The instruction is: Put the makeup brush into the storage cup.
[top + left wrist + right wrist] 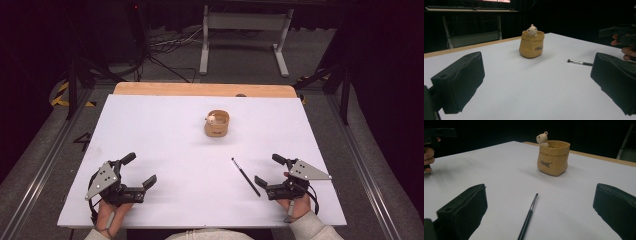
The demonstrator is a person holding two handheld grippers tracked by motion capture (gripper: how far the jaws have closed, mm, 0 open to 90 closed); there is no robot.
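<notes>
While both grippers rest on the white table [165, 145] with jaws spread and empty, the brush [245, 176] lies just left of the right gripper [271, 170], its long axis running toward the pouch [217, 124], well apart from the left gripper [139, 169].

white table [165, 145] | wooden edge [200, 89] | metal stand [245, 22] | floor cables [170, 45]

The only writing stands on the side of the tan pouch-shaped pot [554, 157], a short dark word in looping script set between small quote-like marks, too small and soft to read for certain in either gripper view.
</notes>
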